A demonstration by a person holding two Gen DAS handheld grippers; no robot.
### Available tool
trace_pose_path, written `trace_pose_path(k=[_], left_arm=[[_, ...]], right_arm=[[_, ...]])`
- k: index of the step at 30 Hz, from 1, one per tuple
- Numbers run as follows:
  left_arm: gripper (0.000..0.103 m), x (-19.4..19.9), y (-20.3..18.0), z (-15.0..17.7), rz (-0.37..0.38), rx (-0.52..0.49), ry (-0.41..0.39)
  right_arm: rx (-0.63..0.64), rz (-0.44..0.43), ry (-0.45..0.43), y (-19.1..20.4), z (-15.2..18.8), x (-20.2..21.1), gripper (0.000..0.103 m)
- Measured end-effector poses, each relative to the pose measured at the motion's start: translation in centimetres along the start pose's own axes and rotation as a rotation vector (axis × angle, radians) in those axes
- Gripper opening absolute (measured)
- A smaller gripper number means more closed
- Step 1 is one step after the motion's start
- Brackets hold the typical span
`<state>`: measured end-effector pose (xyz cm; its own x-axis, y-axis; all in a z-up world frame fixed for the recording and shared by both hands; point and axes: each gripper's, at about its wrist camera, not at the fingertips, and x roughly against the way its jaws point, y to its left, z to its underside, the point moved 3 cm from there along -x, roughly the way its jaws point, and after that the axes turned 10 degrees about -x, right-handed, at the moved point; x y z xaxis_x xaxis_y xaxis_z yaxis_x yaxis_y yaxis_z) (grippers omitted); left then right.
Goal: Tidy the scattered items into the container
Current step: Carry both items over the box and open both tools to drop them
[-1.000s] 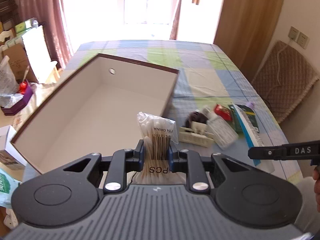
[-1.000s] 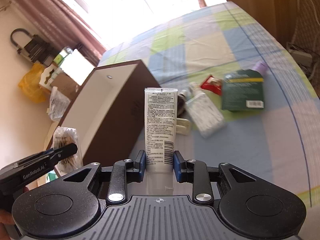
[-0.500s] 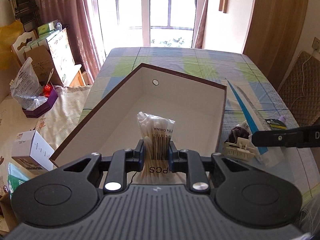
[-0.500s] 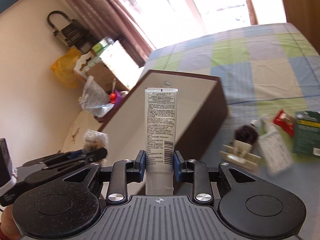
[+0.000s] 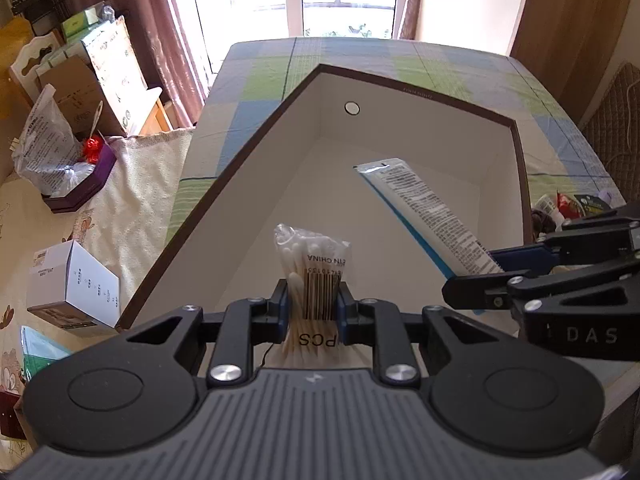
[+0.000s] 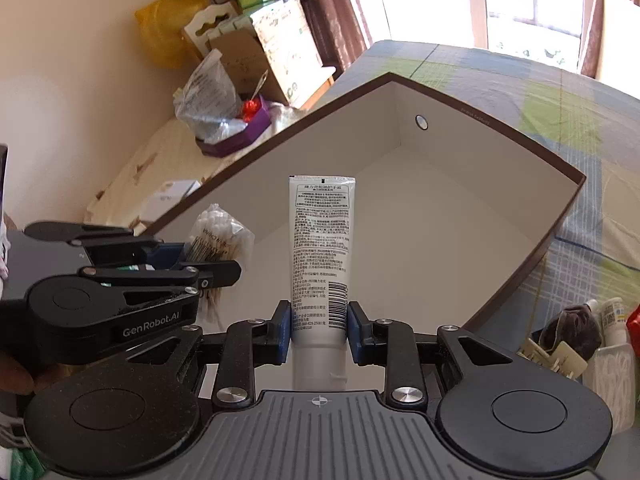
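Swab bag (image 5: 311,268) is clamped in the left gripper (image 5: 311,307), tube (image 6: 320,248) in the right gripper (image 6: 319,330), both held over the open box (image 5: 416,96). Both are judged light; the bag is soft and crushable, the tube pliant, best gripped near the stiffer cap end.

Checked blue, green and cream tablecloth (image 5: 460,62) over the table. On it, an open brown box (image 5: 518,168) with pale lining; just beside its right wall, a cluster of small toiletries (image 6: 580,332), touching one another.

Over the open box (image 5: 400,200), the left hand-held gripper (image 5: 311,303) clamps a cotton swab pack (image 5: 316,264); the right hand-held gripper (image 5: 486,274) clamps a tube (image 5: 424,212).
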<state>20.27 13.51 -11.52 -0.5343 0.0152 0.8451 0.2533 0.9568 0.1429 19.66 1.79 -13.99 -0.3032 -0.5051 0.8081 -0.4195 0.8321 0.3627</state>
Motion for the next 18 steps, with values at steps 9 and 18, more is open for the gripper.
trace_pose_path(k=[9,18], left_arm=[[0.019,-5.2,0.6,0.6,0.033,-0.155,0.132],[0.024,-8.7,1.4,1.7,0.057,-0.205,0.294]], right_arm=[[0.240,0.105,0.142,-0.1,0.5,-5.8,0.031],[0.304,0.151,0.253,-0.7,0.5,-9.1,0.031]])
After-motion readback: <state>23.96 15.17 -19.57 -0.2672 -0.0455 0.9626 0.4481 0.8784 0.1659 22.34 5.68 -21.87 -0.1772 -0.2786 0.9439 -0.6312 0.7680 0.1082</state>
